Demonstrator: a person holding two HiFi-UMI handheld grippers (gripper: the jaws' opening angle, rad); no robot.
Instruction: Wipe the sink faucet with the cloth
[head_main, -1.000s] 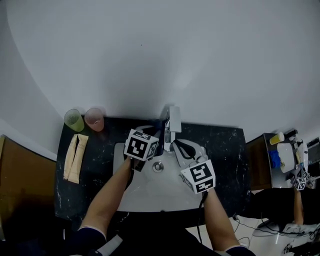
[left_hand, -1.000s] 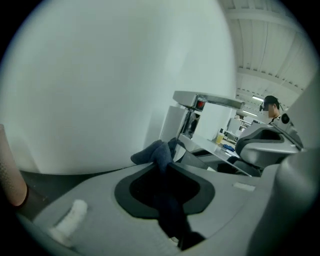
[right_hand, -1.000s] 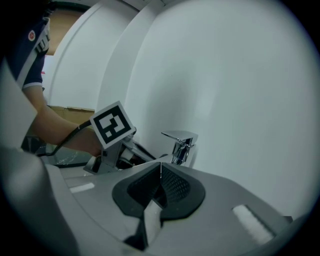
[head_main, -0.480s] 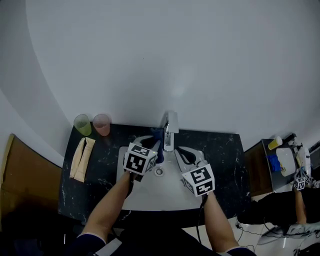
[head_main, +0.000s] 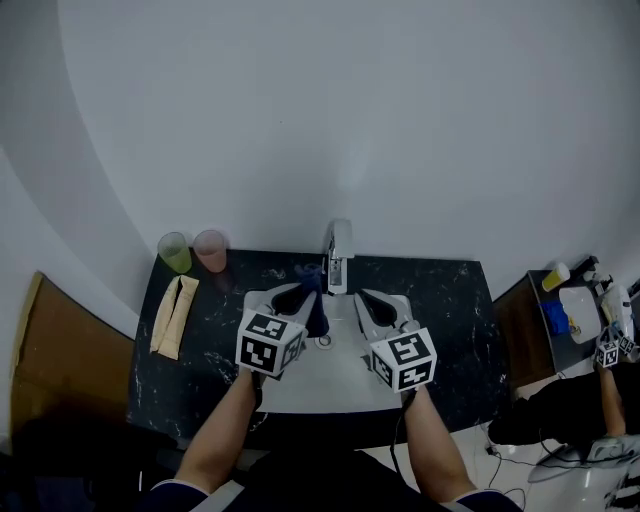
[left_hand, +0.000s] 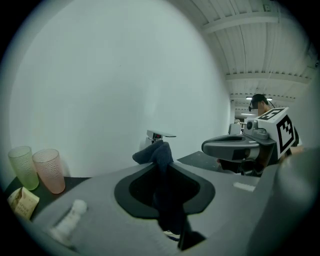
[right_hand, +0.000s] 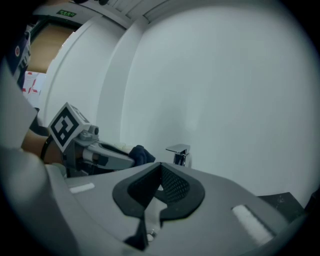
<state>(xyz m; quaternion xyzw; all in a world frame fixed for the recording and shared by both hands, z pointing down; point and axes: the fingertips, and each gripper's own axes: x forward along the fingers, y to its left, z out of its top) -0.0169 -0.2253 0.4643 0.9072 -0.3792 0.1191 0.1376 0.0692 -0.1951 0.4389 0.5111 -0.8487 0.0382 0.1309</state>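
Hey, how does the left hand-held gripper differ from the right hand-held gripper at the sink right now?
The left hand-held gripper is clamped on a dark blue cloth; the right hand-held gripper is shut on nothing. The left one's jaws stand slightly apart around the cloth, while the right one's meet. Both point toward the chrome faucet above the white sink, and each carries a marker cube.

Soft even light, dim gripper views, fisheye edges with dark vignette, jaws blurred
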